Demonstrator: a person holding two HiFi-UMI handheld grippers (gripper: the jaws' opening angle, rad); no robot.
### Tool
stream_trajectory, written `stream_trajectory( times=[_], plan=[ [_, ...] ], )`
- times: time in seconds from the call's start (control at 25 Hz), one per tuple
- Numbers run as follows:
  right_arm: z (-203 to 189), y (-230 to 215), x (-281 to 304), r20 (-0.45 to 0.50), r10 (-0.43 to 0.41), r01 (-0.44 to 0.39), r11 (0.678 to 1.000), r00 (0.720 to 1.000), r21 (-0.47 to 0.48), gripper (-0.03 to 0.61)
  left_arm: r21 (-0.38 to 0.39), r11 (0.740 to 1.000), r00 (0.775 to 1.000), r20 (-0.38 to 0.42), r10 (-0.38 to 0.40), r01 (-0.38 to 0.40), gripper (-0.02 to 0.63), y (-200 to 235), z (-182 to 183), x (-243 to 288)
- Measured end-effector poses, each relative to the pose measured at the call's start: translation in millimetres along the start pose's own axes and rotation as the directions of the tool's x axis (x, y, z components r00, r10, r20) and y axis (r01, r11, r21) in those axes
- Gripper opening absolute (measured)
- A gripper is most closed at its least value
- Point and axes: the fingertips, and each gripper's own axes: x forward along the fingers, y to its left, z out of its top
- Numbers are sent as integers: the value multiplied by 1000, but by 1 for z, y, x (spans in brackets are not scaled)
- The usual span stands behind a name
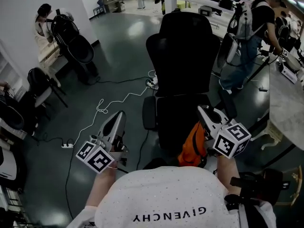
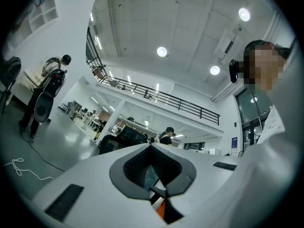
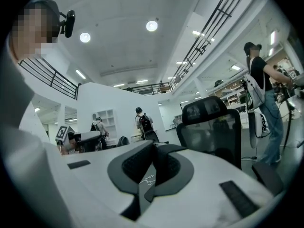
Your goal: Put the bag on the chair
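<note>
Before the chair [image 1: 183,70], the bag [image 1: 194,147] (just beside the right claw [image 1: 203,110]); left claw [image 1: 120,115] farther left.

Head view: from the person's head, steeply down, chair [image 1: 183,65] close ahead.
Left gripper view: rides the left tool [image 2: 151,146], tilted slightly upward.
Right gripper view: rides the right tool [image 3: 153,144], level, chair [image 3: 211,127] near.
Shared: the chair, in the head and right gripper views.

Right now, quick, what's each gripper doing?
Left gripper: closed; an orange bit shows below its jaws, hold unclear.
Right gripper: closed; bag hangs beside it, hold unclear.
</note>
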Motion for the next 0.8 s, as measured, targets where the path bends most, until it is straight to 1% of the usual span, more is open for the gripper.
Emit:
stream_trajectory(
  times=[0.16, 0.28, 0.44, 0.6, 0.8],
  plan=[
    [-7, -16, 11, -11, -13, 13, 1000, 1000, -15, 2, 1, 1000, 1000, -18, 23, -23, 0, 19, -13, 8],
    [-6, -26, 24, -23, -21, 21, 1000, 1000, -12, 2, -29, 999, 999, -22, 32, -32, 0, 33, -13, 23],
    [4, -40, 44, -23, -29, 29, 999, 999, -13, 2, -29, 1000, 1000, -23, 7, -7, 0, 44, -7, 46],
    [13, -49, 71, -12, -40, 40, 999, 999, -10, 2, -44, 999, 1000, -19, -12, 11, 0, 68, 3, 69],
    [26, -65, 101, -7, -63, 63, 998, 998, -8, 2, -47, 998, 999, -37, -35, 33, 0, 92, 15, 102]
  ],
)
